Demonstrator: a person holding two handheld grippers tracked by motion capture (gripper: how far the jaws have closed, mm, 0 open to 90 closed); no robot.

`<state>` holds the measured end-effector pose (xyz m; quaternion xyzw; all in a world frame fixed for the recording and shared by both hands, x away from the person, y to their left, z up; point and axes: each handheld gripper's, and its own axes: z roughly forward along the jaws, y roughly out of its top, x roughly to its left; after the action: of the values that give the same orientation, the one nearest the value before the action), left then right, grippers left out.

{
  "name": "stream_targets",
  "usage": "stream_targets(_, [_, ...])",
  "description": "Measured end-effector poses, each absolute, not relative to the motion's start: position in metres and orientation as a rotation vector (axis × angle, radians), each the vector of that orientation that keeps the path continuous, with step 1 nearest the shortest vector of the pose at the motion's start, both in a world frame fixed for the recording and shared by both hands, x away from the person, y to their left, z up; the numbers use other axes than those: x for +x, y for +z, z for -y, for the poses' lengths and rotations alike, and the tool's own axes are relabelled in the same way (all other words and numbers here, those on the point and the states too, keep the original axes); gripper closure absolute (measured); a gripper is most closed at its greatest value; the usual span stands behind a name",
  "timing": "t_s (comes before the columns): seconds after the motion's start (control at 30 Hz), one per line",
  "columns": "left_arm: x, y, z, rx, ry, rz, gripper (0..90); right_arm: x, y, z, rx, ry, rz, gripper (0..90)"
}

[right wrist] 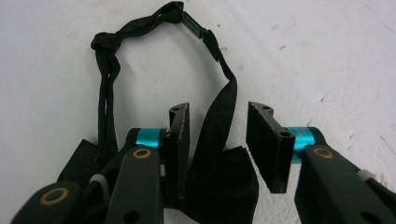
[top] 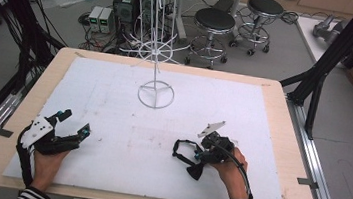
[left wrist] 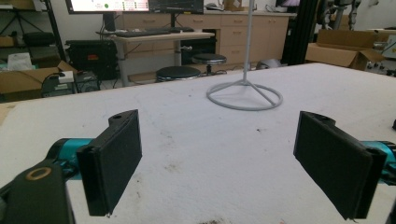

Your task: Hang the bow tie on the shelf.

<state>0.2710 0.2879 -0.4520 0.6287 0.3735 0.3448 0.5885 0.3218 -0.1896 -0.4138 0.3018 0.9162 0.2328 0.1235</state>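
Observation:
A black fabric piece point(right wrist: 226, 179) with a long black strap point(right wrist: 106, 79) lies on the white board point(top: 112, 117). My right gripper point(right wrist: 218, 112) is open, and its jaws stand on either side of a stretch of the strap, which leans near the left jaw. In the high view the right gripper point(top: 194, 154) is at the board's front right, with the strap point(top: 177, 146) looped to its left. My left gripper point(top: 75, 121) rests open at the front left with nothing between its jaws. The left gripper point(left wrist: 219, 126) faces the rack base point(left wrist: 244, 95).
A white wire display rack point(top: 155, 94) stands on a ring base at the board's far middle, its hooks bare. The wooden table edge point(top: 280, 141) frames the board. Stools point(top: 214, 21), cables and boxes are on the floor beyond.

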Motion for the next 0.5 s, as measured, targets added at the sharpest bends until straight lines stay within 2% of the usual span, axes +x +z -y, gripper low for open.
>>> stream_targets(0.2, [0.2712,-0.452,-0.2881,1.464,0.801,-0.871,15.6,0.3232,-0.415,0.189,0.894,0.648,-2.677,66.5])
stream_targets(0.5, [0.2713,-0.452,-0.2881,1.465,0.801,-0.872,15.6,0.3267,-0.4173,0.1901,0.945,0.645,-2.684,65.1])
